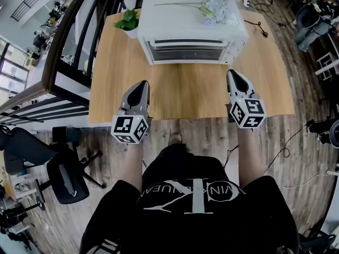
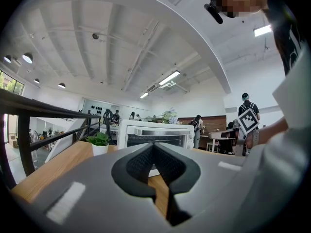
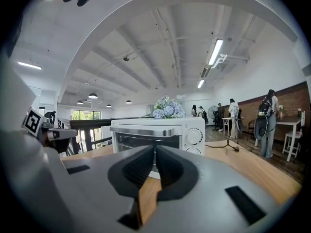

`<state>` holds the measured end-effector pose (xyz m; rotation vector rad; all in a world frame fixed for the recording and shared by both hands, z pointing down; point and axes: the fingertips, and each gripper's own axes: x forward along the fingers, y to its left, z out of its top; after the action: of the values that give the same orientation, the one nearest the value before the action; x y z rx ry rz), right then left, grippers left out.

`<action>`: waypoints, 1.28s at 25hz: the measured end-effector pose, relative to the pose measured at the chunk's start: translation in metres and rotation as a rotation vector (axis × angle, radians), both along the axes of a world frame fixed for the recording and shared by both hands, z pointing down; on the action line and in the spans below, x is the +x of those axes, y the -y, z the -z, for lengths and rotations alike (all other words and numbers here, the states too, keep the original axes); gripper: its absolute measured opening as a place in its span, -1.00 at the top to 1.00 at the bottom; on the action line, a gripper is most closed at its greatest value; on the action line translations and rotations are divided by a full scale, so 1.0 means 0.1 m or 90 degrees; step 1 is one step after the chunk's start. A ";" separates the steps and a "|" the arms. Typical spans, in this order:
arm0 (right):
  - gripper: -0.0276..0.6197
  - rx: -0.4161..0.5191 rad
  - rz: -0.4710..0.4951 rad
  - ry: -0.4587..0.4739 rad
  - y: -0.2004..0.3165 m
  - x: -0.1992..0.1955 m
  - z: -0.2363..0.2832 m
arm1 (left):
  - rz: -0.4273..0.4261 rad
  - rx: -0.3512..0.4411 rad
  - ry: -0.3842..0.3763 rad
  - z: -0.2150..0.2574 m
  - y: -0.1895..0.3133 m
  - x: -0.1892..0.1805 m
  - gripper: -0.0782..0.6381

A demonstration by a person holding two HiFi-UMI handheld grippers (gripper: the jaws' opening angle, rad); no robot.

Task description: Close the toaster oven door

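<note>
A white toaster oven stands at the far side of the wooden table, its glass door upright against the front with the silver handle along its top. My left gripper hovers over the table's near left part, jaws together, with nothing held. On the near right, my right gripper is likewise shut and empty. Both point level at the oven from a distance. The oven shows past the left gripper's tips, and the oven sits just beyond the right gripper's tips.
Pale blue artificial flowers lie on the oven's top. A small potted plant stands left of the oven. A cable runs off the table's far right. A black railing borders the left side, and an office chair stands on the floor.
</note>
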<state>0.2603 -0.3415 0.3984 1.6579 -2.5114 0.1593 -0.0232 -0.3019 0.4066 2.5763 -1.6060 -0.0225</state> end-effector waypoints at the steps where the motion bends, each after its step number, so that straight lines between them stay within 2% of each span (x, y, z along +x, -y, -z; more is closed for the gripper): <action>1: 0.84 -0.001 0.000 0.000 -0.01 0.00 -0.01 | 0.001 0.000 0.001 0.00 0.00 -0.01 0.75; 32: 0.85 0.002 -0.004 0.012 -0.16 0.01 -0.10 | 0.033 -0.004 0.003 -0.04 -0.11 -0.23 0.75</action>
<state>0.2614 -0.3254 0.4088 1.6731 -2.5225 0.1725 -0.0463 -0.2904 0.4102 2.5318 -1.6707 -0.0143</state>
